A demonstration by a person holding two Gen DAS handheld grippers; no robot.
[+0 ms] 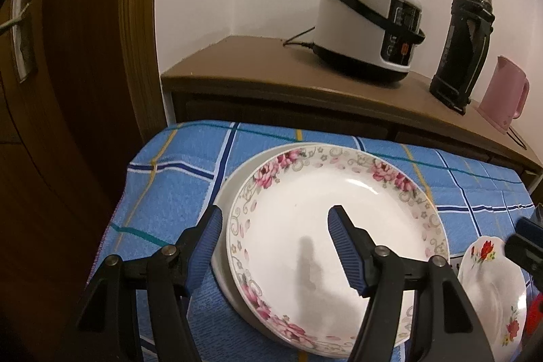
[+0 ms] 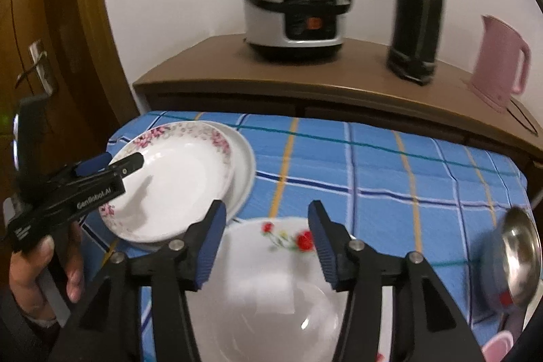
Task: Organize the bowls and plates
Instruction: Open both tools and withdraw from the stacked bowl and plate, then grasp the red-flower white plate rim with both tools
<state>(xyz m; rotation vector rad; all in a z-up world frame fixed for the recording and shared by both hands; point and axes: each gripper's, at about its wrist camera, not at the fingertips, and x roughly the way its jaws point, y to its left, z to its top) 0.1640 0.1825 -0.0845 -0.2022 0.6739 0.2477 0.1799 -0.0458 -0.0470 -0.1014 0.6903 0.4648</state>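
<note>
**Below the right tongs: bowl released, next piece pending**

Right tongs [image 2: 266,226] stand apart, empty, just above the bowl [image 2: 271,287]. Left tongs [image 1: 275,226] also stand apart, straddling the near-left rim of the floral plate [image 1: 325,226], pads clear; it lies on a plain plate [image 2: 245,165]. Stacking appears done. Next move: likely withdraw, then approach the steel bowl [image 2: 521,246].

My left gripper [image 1: 275,246] and right gripper [image 2: 266,236]: black arms, ribbed blue pads.
Tablecloth [image 1: 176,178]: blue, checked in white, navy, yellow and teal lines.
Floral plate [image 1: 325,226]: white, pink rose border with grey scrollwork; sits on a plain white plate [image 2: 245,158].
Bowl [image 2: 271,287]: white, red flowers at the rim.
Rice cooker [image 1: 366,22]: white, black base, handle and panel.
Flask [image 1: 461,46]: black.
Kettle [image 1: 505,90]: pink.
Ladle [image 2: 519,250]: silver.
</note>
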